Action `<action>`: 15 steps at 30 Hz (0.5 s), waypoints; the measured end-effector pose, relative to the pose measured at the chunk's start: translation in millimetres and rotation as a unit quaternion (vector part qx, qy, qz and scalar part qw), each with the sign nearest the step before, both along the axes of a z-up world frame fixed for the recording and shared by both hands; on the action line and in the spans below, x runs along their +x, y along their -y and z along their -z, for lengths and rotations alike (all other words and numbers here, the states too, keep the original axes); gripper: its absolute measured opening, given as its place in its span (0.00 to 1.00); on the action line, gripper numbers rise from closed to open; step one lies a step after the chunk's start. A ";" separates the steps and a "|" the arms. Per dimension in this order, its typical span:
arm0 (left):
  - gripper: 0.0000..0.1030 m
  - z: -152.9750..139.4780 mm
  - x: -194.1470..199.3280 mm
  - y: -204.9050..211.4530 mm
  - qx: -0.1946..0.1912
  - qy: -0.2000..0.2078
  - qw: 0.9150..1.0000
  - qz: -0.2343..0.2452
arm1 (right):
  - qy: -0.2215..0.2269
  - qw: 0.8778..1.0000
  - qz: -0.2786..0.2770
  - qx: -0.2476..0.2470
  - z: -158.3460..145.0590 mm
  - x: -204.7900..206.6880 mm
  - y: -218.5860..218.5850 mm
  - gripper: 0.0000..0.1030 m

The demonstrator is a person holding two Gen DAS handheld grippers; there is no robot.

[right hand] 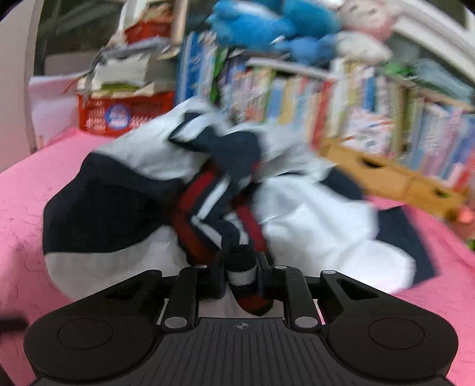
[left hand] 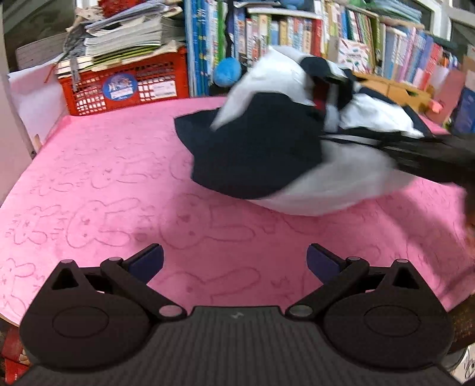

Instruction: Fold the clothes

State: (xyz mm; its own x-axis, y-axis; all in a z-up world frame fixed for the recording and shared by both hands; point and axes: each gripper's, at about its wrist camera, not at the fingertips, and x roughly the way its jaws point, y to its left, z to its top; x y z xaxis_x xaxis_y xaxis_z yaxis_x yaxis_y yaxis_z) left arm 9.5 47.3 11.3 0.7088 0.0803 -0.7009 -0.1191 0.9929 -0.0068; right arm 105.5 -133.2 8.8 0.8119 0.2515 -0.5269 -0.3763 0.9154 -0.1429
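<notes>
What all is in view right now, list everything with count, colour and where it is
jacket: one, white and navy with red striped trim, bunched mid-table
blanket: one, pink with bunny outlines, covering the table
crate: one, red, back left, paper stack on top
books: many, mixed colours, shelved behind
plush toys: several, blue and pink, atop the books
cardboard box: one, tan, back right
left gripper: black, open, empty
right gripper: black, shut on the jacket's striped cuff
</notes>
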 end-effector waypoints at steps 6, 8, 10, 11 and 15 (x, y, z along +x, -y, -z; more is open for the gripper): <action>1.00 -3.2 8.5 -3.7 -0.018 0.015 1.000 0.004 | 0.019 0.998 0.037 0.043 -52.2 -84.1 97.0 0.13; 1.00 -1.0 10.6 -0.9 -0.018 0.012 1.000 0.008 | 0.012 0.999 0.016 0.036 -62.5 -112.0 114.4 0.14; 1.00 0.9 12.5 2.7 -0.016 0.008 1.000 0.011 | 0.013 1.000 0.007 0.026 -68.6 -126.5 119.4 0.25; 1.00 1.7 12.5 4.5 -0.014 0.007 1.000 0.012 | 0.016 0.999 -0.006 0.031 -70.0 -121.8 113.4 0.34; 1.00 2.7 6.9 10.6 -0.008 0.003 1.000 0.018 | 0.009 0.995 -0.074 0.060 -67.2 -88.6 74.9 0.70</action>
State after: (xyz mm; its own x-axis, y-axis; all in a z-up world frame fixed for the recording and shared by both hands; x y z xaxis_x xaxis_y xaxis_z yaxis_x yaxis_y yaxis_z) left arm 16.4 36.7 8.6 0.7151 0.0433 -0.6977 -0.0828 0.9963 -0.0230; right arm 16.9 -208.2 76.0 0.7697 0.4302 -0.4717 -0.5074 0.8607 -0.0429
